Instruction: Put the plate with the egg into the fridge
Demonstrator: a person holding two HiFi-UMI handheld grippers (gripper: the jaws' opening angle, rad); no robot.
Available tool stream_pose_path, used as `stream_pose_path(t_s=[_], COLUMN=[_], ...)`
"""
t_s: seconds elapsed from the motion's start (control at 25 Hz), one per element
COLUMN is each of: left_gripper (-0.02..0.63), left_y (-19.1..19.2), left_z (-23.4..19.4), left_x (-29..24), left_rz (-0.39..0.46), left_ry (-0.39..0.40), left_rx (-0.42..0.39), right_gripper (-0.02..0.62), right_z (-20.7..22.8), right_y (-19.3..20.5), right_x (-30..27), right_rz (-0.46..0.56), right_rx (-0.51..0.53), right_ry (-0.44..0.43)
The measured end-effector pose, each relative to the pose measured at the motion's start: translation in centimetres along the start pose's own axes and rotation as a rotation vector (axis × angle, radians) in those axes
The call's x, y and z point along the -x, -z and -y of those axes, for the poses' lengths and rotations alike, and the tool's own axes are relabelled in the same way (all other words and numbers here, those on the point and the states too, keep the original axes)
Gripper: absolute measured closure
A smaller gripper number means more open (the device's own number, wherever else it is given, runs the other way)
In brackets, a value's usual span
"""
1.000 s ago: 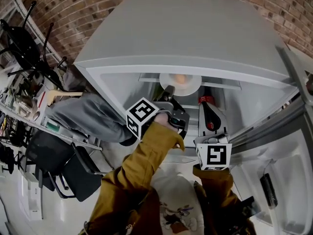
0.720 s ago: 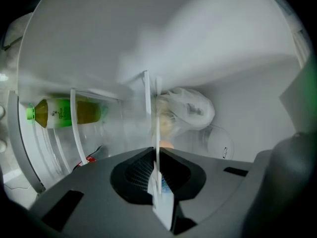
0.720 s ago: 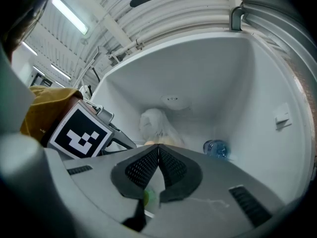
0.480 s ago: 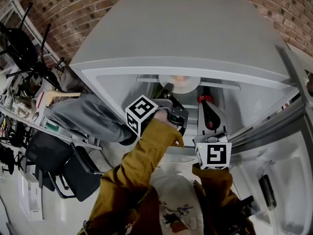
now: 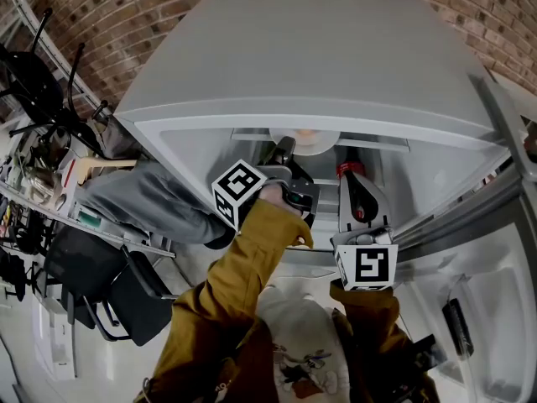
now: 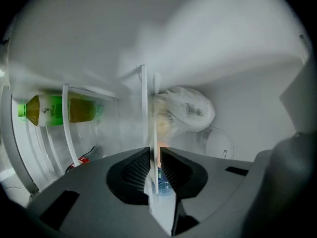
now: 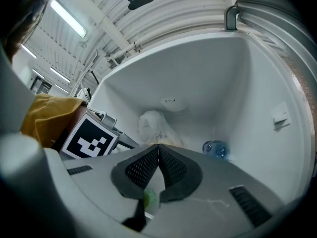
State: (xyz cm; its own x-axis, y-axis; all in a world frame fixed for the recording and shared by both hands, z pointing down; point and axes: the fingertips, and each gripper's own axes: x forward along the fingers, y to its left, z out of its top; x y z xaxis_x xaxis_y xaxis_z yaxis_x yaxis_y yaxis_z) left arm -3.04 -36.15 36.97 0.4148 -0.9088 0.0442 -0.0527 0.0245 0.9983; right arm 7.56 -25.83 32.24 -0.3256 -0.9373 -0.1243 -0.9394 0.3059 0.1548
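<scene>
A white plate with an orange egg on it is inside the open fridge, mostly hidden under its top edge. My left gripper reaches in to the plate. In the left gripper view the plate's rim runs edge-on between the jaws of the left gripper. The jaws are opening, and a slit shows between the rim and the right pad. My right gripper is beside it, lower right. In its own view the right gripper is shut, with nothing held.
Inside the fridge are a white plastic bag, a green drink bottle behind white shelf bars at left, and a clear water bottle. The fridge door stands open at right. A cluttered desk and chair are at left.
The left gripper has carried the plate deeper into the fridge, so less of the plate and egg shows under the top edge. The right gripper has stayed put.
</scene>
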Motion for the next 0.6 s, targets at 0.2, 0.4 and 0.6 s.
stream_pose_path(t_s=[0.2,0.4,0.6], left_gripper=[0.464,0.452,0.451], left_y=[0.04,0.14,0.18], left_z=[0.17,-0.29,-0.41], left_x=[-0.03,0.18,0.67], left_rz=[0.001,-0.002,0.005], left_ry=[0.011,0.002,-0.002], left_rx=[0.007,0.013,0.01], right_gripper=[0.589,0.589,0.589], right_z=[0.0,-0.11,-0.13], right_y=[0.38,0.42,0.5], right_x=[0.33,0.49,0.97], right_rz=[-0.012,-0.015,-0.015], right_rx=[-0.005,-0.004,-0.027], right_ry=[0.0,-0.007,0.001])
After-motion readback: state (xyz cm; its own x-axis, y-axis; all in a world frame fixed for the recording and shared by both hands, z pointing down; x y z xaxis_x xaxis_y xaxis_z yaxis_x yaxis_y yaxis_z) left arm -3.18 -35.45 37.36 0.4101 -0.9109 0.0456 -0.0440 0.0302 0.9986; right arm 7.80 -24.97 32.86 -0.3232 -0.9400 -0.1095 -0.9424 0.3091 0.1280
